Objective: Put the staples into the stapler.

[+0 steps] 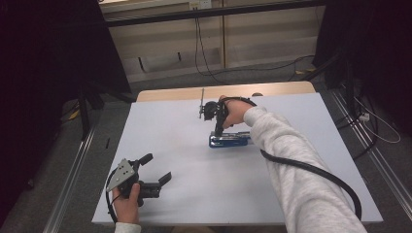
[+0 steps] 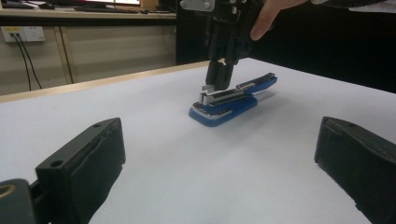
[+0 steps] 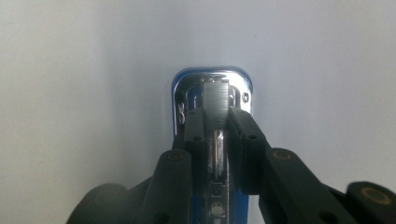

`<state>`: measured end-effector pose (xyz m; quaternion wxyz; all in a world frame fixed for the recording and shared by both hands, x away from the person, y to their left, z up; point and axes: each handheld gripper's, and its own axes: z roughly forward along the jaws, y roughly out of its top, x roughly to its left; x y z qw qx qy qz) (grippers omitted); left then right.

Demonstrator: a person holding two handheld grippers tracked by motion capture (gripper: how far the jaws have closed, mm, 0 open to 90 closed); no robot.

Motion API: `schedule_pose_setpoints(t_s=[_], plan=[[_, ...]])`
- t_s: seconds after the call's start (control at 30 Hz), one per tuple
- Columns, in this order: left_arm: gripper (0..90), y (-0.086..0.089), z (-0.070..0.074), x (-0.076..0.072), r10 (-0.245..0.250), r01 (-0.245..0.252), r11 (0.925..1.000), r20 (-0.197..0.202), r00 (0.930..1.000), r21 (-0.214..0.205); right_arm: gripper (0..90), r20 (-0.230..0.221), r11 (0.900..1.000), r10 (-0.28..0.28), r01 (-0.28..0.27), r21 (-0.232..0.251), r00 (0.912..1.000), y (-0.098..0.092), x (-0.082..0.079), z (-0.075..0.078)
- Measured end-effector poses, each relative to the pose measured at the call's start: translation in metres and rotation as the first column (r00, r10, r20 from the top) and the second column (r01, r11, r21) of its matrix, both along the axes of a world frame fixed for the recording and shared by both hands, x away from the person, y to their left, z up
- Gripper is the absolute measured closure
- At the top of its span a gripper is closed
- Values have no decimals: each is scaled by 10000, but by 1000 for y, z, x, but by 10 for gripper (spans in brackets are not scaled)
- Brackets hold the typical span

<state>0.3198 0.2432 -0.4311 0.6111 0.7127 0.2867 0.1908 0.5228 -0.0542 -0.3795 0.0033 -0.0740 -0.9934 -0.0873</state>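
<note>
Near the frame's centre, the right hand-held gripper (image 1: 217, 130) clamps a ribbed metal staple strip (image 3: 217, 101) over the glossy blue stapler (image 1: 229, 140); lower left, the left hand-held gripper (image 1: 158, 169) gapes above the smooth white desk (image 1: 204, 184).

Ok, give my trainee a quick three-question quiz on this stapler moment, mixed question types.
1. True or false: the left gripper is shut on the blue plastic and chrome stapler.
2. Multiple choice: the jaws of the right gripper close on A) the stapler's blue base, B) the metal staple strip in its open magazine, C) a cable.
3. In the high view, what does the stapler lie on?

Key
1. False: its jaws stand wide apart over bare table, far from the stapler.
2. B.
3. The white tabletop, just in front of the person's right hand.
</note>
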Motion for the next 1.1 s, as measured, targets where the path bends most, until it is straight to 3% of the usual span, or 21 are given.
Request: schedule_pose_setpoints(t_s=[1.1], plan=[[17,-1,0,0,-38,39,10000,-31,10000,84,777,-15,10000,19,-19,-22,10000,1,1,-8]])
